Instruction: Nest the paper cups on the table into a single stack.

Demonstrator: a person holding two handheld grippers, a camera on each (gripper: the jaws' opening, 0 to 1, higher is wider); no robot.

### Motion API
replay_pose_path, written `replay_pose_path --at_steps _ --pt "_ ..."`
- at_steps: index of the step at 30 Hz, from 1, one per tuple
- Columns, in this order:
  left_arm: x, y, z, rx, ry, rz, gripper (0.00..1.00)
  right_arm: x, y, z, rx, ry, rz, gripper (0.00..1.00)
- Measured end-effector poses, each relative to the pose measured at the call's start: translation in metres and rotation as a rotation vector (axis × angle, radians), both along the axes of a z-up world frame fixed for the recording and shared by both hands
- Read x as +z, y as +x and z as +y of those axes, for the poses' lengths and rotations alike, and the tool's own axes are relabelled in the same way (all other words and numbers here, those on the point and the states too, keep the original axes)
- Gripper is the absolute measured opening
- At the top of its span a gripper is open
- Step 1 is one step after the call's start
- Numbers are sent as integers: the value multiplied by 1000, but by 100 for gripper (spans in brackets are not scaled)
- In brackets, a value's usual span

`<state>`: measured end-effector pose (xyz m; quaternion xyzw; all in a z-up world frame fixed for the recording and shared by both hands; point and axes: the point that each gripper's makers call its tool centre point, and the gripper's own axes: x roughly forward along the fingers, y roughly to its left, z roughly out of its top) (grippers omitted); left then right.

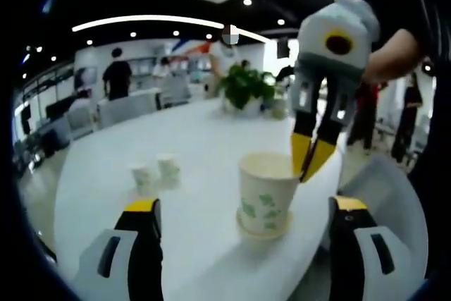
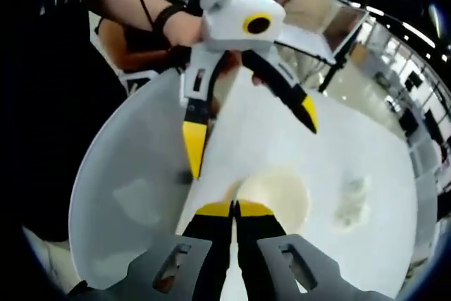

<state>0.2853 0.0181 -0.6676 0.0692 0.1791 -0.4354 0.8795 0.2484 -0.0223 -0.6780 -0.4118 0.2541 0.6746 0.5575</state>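
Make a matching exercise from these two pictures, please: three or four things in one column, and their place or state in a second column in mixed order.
Things:
1. right gripper
2. left gripper
3. large paper cup
4. two small paper cups
5. potted plant

Place or state:
a. stands at the far end of the white table
b. jaws spread wide apart
c. stand side by side, away from both grippers
d. jaws closed together at the cup's rim
e. has a green leaf print and stands near the table's edge

Pairs: 1-d, 2-b, 3-e, 4-c, 5-a
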Motion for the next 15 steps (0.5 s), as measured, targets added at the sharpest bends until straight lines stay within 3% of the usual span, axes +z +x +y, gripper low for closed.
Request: replay_pose_path --at_steps 12,15 --pt "-5 -3 6 10 12 11 96 -18 3 1 9 -32 17 0" --pt "1 0 8 29 -25 3 97 -22 3 1 11 -34 25 0"
